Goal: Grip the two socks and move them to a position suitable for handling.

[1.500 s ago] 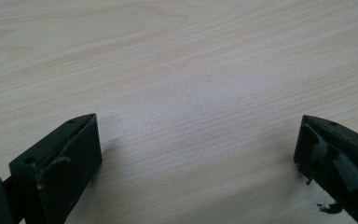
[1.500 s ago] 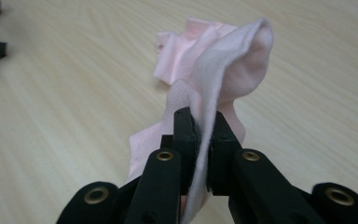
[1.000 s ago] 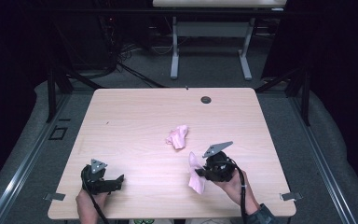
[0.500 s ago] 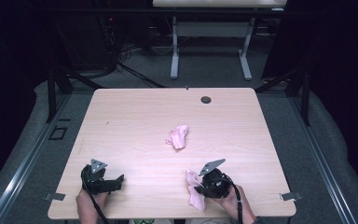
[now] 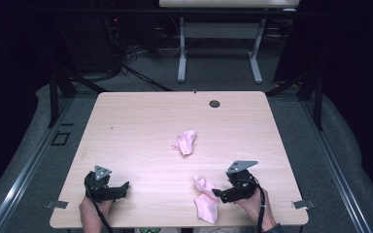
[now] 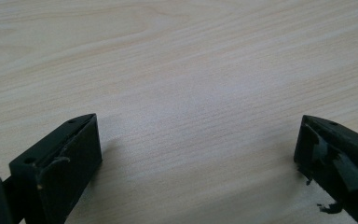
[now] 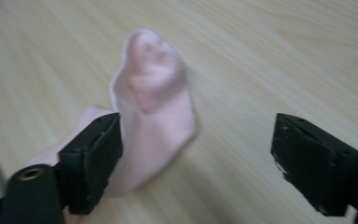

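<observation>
From the high view I see a pale wooden table [image 5: 141,121] with two pink socks on it: one sock [image 5: 185,142] lies crumpled near the middle, and the near sock [image 5: 205,201] lies stretched out by the front edge, just left of my right gripper [image 5: 217,193]. My left gripper [image 5: 125,187] rests at the front left corner, well apart from both socks. In the left gripper view I look along two black jaws standing wide apart over bare wood, with nothing between them. In the right gripper view, which is slightly blurred, the jaws have just been opening and now stand wide; the near sock [image 7: 151,107] lies flat on the table, its rounded end pointing away, partly behind the left jaw and reaching into the gap, but the pads do not press on it. I judge that this sock has just been set down at the front edge, so one of the two is placed. The middle sock looks untouched and remains to be fetched, perhaps to be laid beside or on its partner.
</observation>
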